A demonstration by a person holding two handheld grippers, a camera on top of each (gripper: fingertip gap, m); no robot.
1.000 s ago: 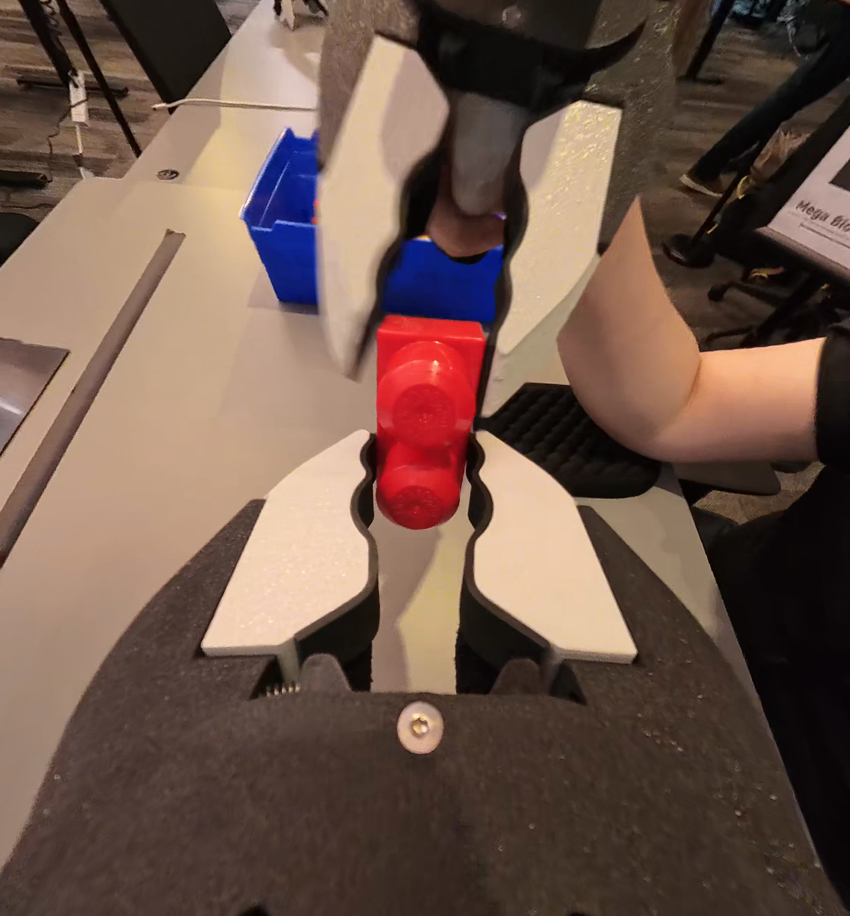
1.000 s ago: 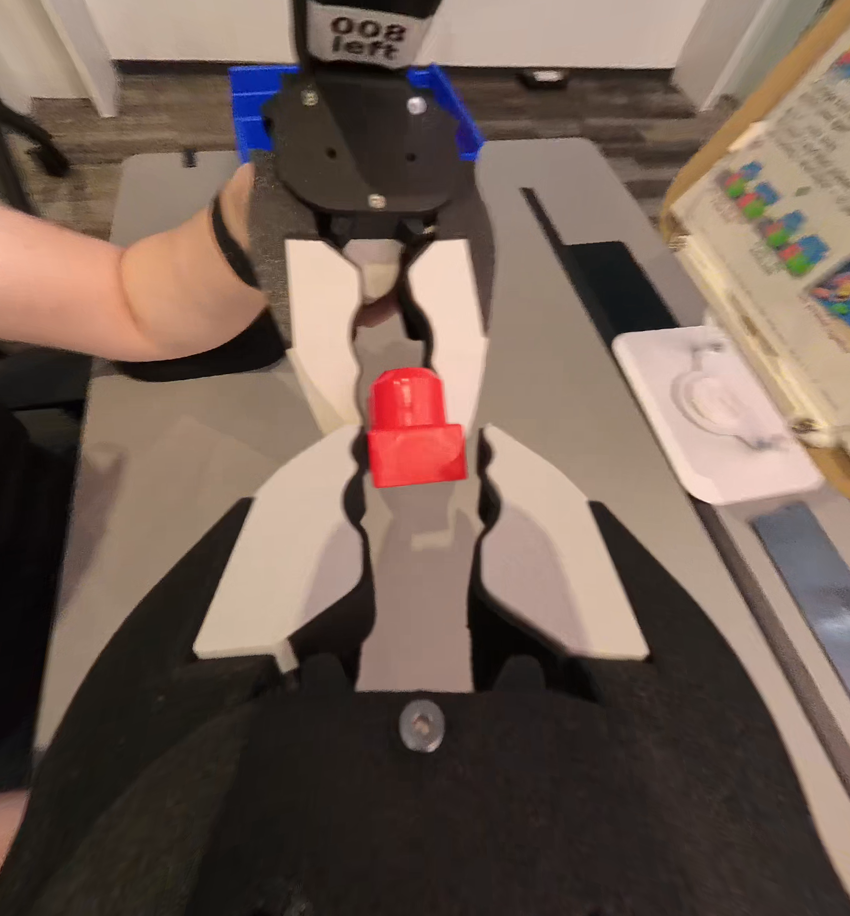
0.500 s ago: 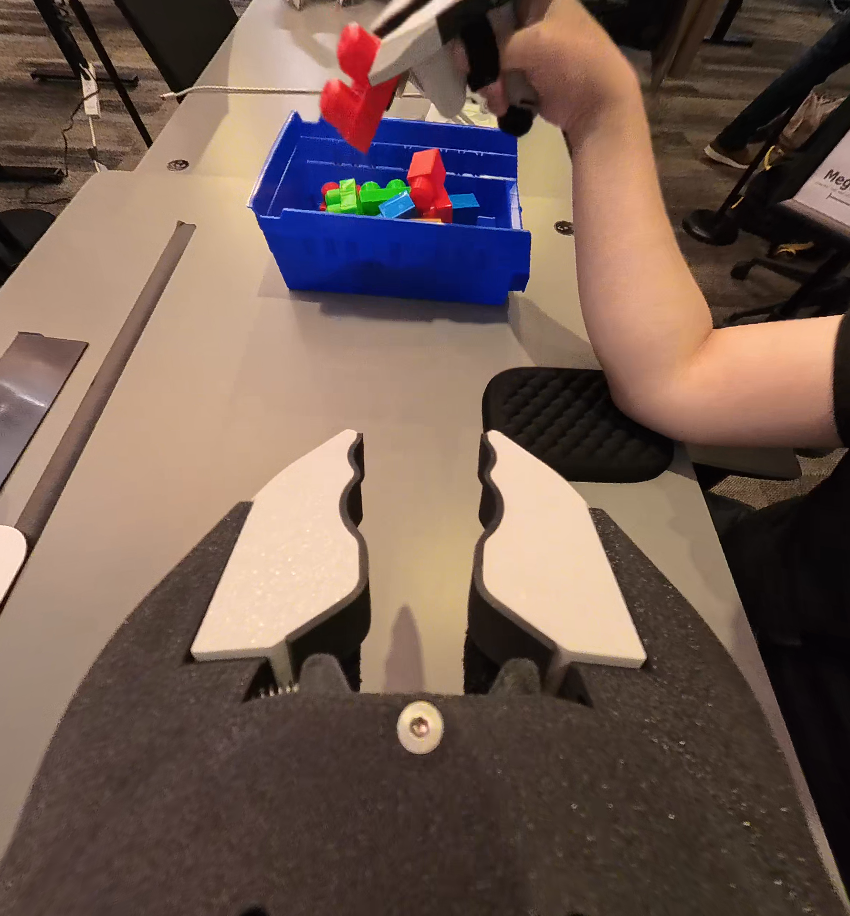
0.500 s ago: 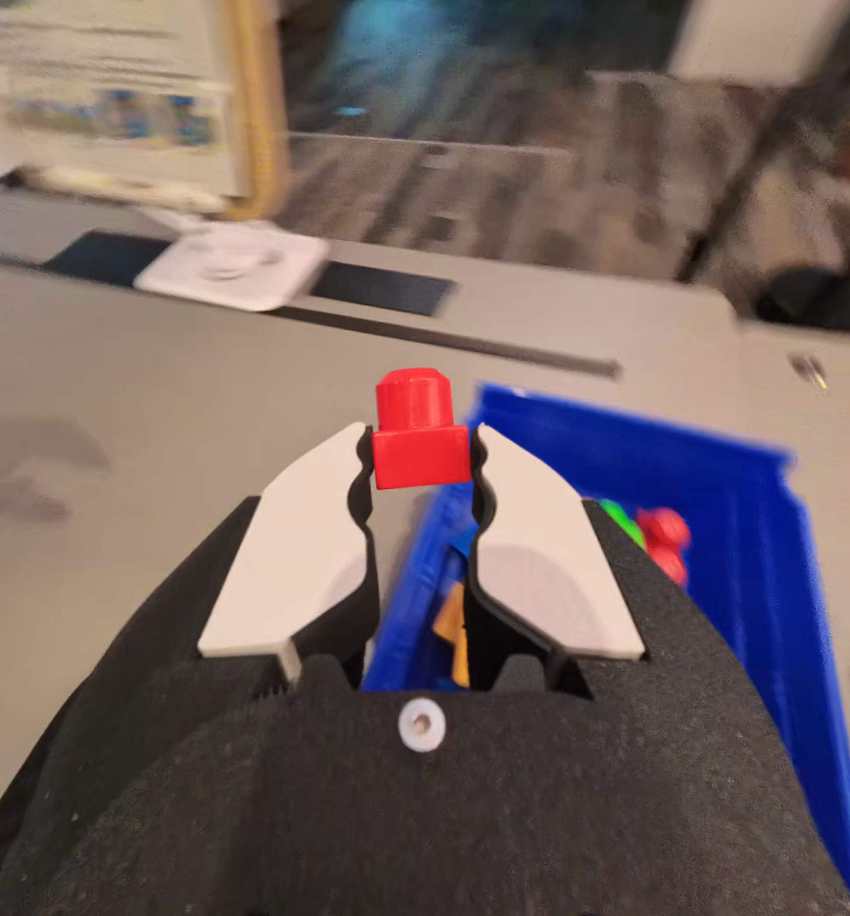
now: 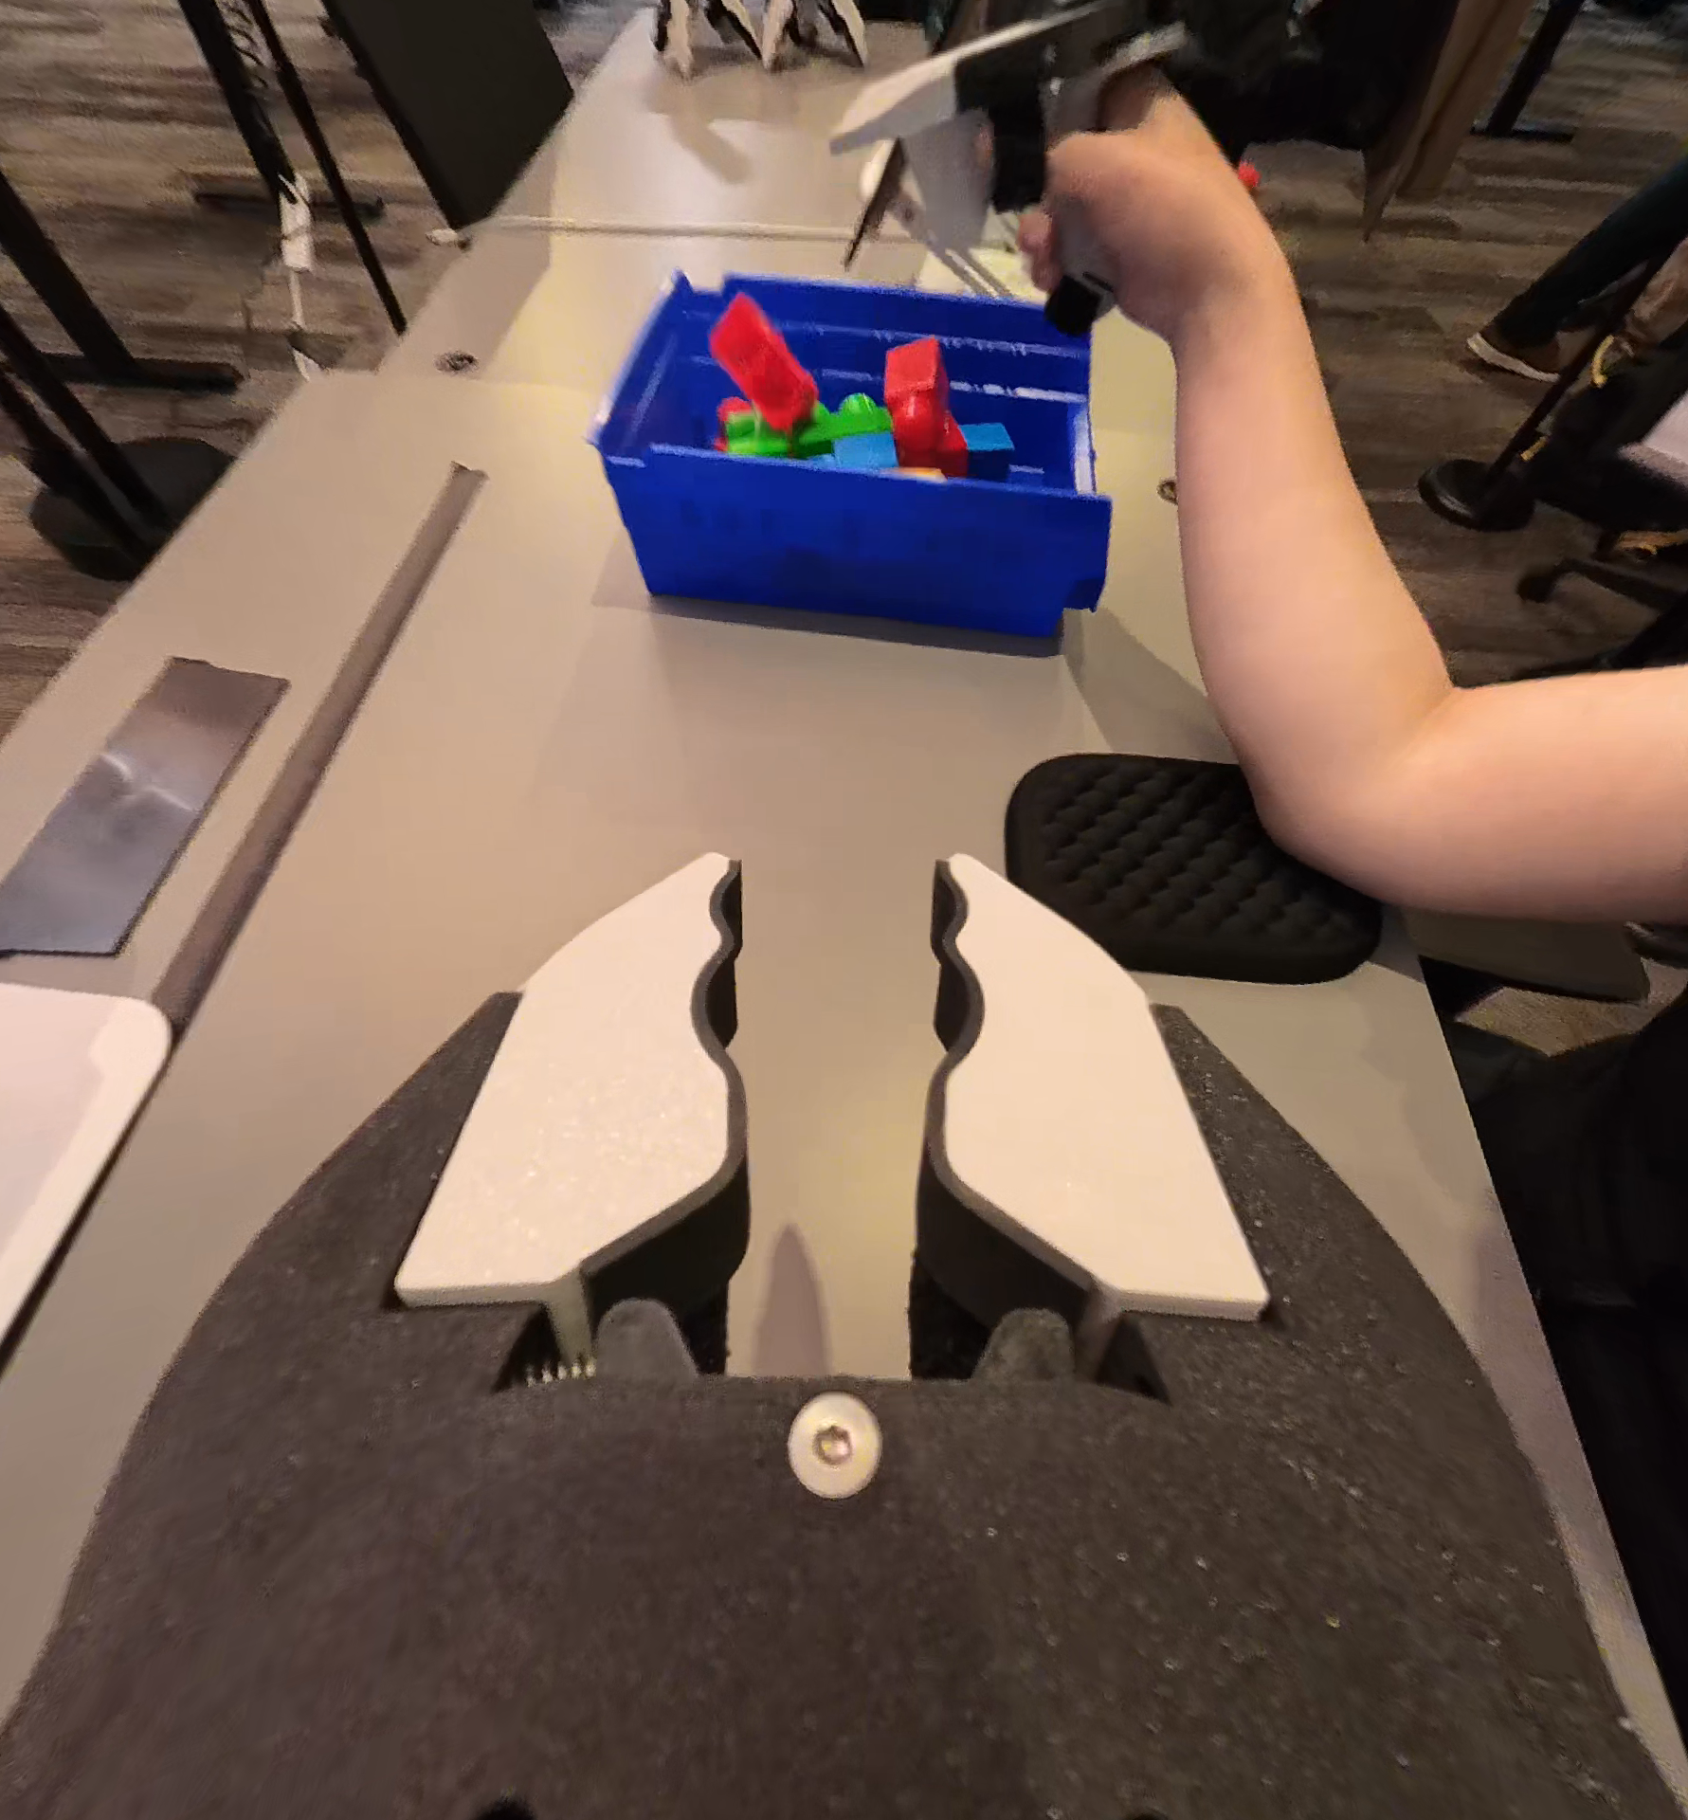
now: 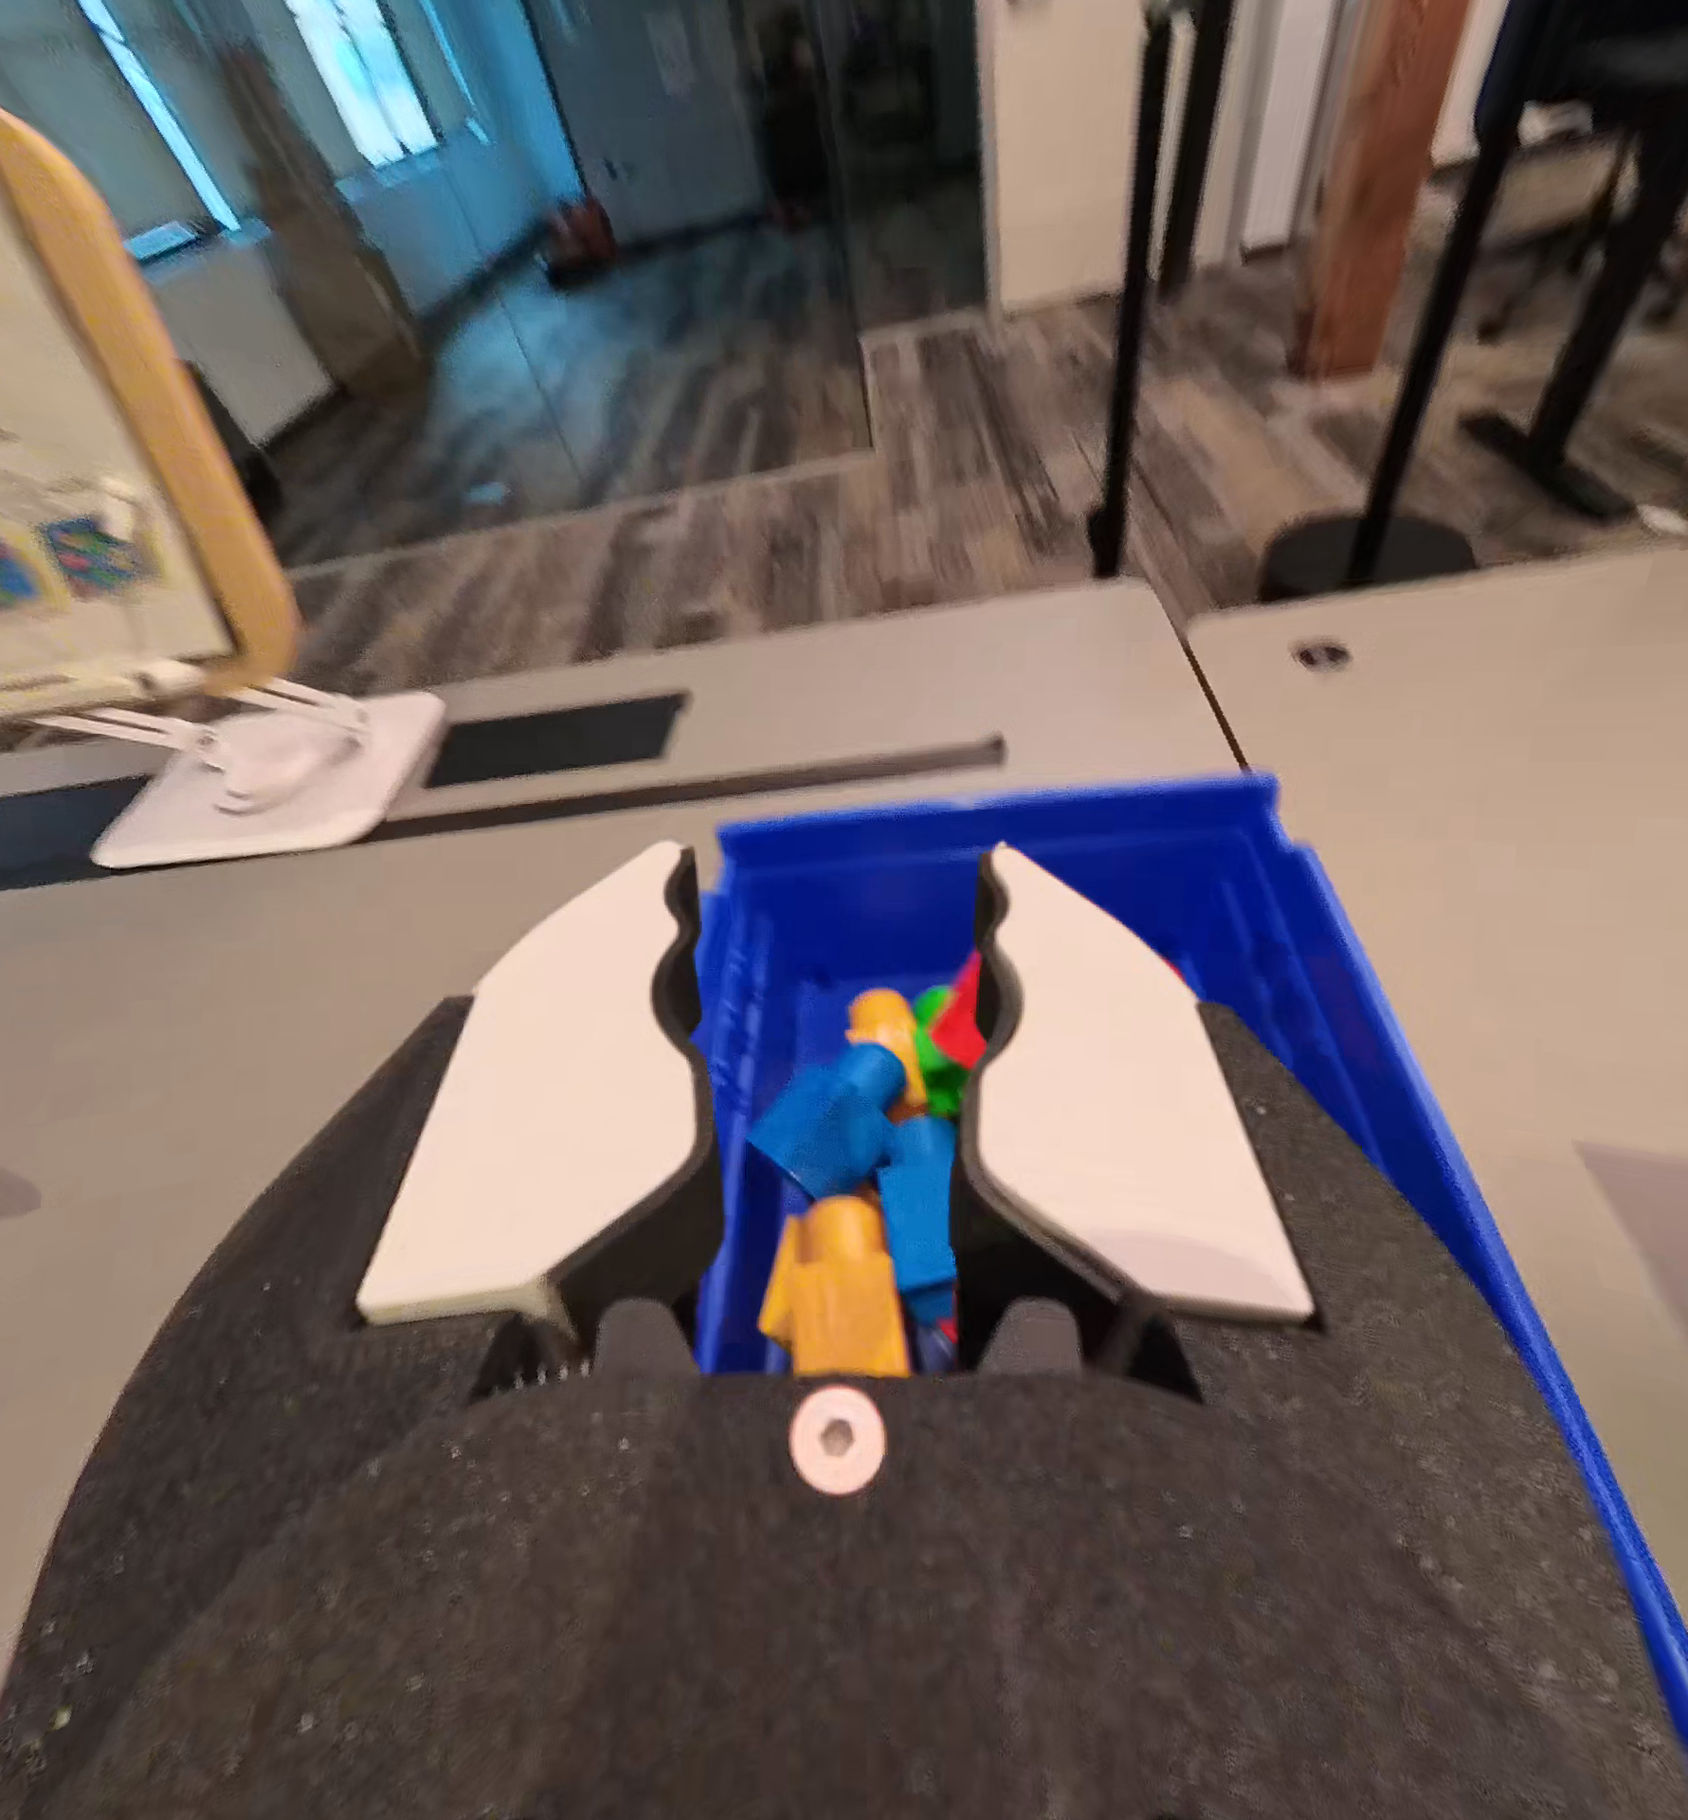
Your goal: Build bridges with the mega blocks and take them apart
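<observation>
The left gripper (image 5: 837, 970) hangs over the near end of the grey table (image 5: 544, 748), jaws parted and empty. The right gripper (image 6: 835, 945) is above the blue bin (image 5: 869, 537) at the table's far end, jaws wide apart, gripping nothing. A red block (image 5: 759, 359) is tilted atop the green, blue and orange blocks (image 6: 845, 1133) in the bin

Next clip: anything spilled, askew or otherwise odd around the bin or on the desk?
One thing: a red block sits tilted and blurred above the pile in the blue bin, apparently mid-fall or just landed. The right gripper hangs open above the bin. Nothing lies spilled on the desk. The left gripper is open and holds nothing.
</observation>
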